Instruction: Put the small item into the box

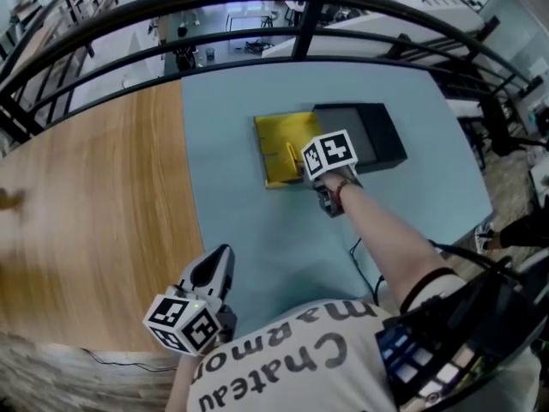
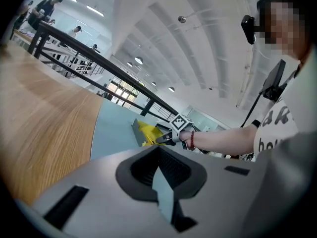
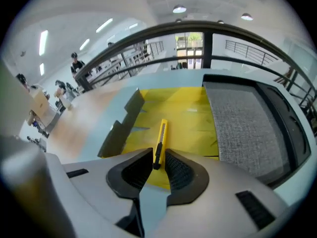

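Yellow shows twice on the counter (image 1: 249, 247): once as an open box (image 1: 279, 136) with a yellow floor, and once as a slim utility knife (image 3: 160, 138) with a black slider. There are two grippers, one in each of the person's hands.

The right gripper (image 3: 158, 158) has its jaws clamped on the knife's near end, one pad on each side. The rest of the knife reaches forward above the box's yellow floor, close to the box's near edge. I cannot tell whether the tip touches that floor. The left gripper (image 2: 159, 157) has its jaws together with nothing between them. In the head view it is held low at the counter's near edge, close to the person's body and well apart from the box.

There are two containers. The box lies spread open, with dark flaps (image 3: 124, 120) standing along its left side, and only the front part of the held knife falls within its outline. A black tray (image 1: 382, 140) sits just beside the box on its right, and one grey pad (image 3: 237, 123) lines its inside.

The counter has two surfaces: a wood part (image 1: 86, 213) on the left and a pale blue part that carries both the box and the tray.
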A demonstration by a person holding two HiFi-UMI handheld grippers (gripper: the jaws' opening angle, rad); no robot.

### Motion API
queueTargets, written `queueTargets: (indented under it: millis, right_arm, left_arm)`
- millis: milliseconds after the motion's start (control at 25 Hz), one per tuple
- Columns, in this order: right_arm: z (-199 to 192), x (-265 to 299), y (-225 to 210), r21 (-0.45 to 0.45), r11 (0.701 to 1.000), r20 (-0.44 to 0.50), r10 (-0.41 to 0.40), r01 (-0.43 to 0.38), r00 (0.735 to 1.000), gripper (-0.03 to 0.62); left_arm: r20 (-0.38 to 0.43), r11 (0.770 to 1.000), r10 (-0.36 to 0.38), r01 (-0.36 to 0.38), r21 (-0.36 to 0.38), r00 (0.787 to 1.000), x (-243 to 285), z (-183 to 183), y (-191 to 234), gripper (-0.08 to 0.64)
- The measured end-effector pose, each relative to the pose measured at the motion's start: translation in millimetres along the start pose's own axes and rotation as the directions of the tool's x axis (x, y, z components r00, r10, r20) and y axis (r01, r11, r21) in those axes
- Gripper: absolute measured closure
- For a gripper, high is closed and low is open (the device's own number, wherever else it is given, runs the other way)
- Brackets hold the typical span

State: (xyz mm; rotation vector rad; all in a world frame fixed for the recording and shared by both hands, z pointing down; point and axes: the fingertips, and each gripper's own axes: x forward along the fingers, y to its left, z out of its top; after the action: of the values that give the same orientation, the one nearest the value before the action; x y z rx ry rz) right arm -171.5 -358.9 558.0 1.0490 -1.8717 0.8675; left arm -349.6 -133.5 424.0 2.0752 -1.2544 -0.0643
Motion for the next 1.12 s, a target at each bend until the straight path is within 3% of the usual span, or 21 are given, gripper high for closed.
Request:
queueTargets:
  millis: [80, 160, 360, 440, 680, 840, 1120]
  right_arm:
    - [6.1, -16.2, 3.1, 0.036, 0.997, 0.121, 0.056, -0.061, 0.991, 0.514]
    - [17.7, -35.3, 8.6, 0.046, 0.989, 0.248, 0.125, -0.141, 0.961, 0.517]
    - [41.2, -100.1, 2.6, 0.000, 0.971, 0.503, 0.206, -0.238, 0.839, 0.526]
    - [40.1, -127.9, -5.0, -0.013, 0.964, 0.558, 0.227, -0.265, 0.798, 0.526]
    - [11.8, -207.0, -42.6, -0.036, 0.946, 0.652, 0.266, -0.322, 0.710, 0.526]
    - [-21.1, -255.3, -71.9, -0.071, 0.953, 0.675, 0.264, -0.295, 0.689, 0.531]
    - [-97.8, -319.6, -142.0, -0.114, 0.962, 0.690, 0.256, -0.248, 0.677, 0.540]
  left_arm:
    - [-0.008, 1.000, 0.001, -0.001, 0.005, 1.000, 2.0, -2.2, -10.1, 0.558]
    - [-0.015, 1.000, -0.007, 0.007, 0.027, 1.000, 7.1, -0.8, -18.4, 0.558]
    - [-0.028, 0.995, -0.052, 0.054, 0.081, 0.998, 28.0, -0.3, -51.0, 0.558]
    - [-0.012, 0.994, -0.057, 0.058, 0.095, 0.998, 35.8, -1.8, -68.1, 0.558]
    - [0.088, 0.992, 0.005, -0.016, 0.126, 0.996, 48.8, 3.1, -110.5, 0.558]
    - [0.098, 0.993, 0.041, -0.051, 0.109, 0.994, 56.8, -14.7, -141.4, 0.558]
    - [0.141, 0.987, -0.007, -0.016, 0.159, 0.990, 92.4, -60.3, -228.7, 0.558]
